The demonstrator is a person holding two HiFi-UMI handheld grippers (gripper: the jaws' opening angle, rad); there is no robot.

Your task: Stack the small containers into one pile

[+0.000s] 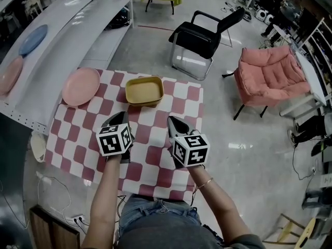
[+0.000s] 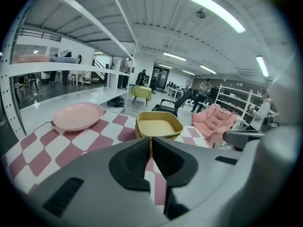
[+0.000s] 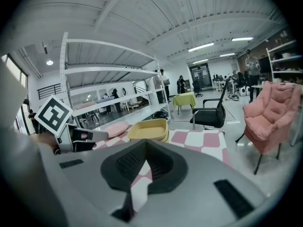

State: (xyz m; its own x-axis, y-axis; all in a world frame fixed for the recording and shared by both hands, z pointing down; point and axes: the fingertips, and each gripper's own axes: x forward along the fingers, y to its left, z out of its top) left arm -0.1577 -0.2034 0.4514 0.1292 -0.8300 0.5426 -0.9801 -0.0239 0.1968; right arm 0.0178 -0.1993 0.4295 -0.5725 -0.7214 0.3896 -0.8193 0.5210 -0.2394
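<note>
Yellow containers [image 1: 144, 91] sit nested in one pile at the middle of the tabletop's [image 1: 150, 139] far edge. Pink plate [image 1: 81, 86] is on the far-left corner, apart from the pile. Left tool [image 1: 121, 116] and right tool [image 1: 172, 120] hang over the near half, well short of the pile. Both tools have jaws pressed together with nothing between them.

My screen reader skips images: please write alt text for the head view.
A left gripper and a right gripper hover, shut and empty, over a checked table. Beyond them sit stacked yellow containers, a pink plate to their left.
</note>
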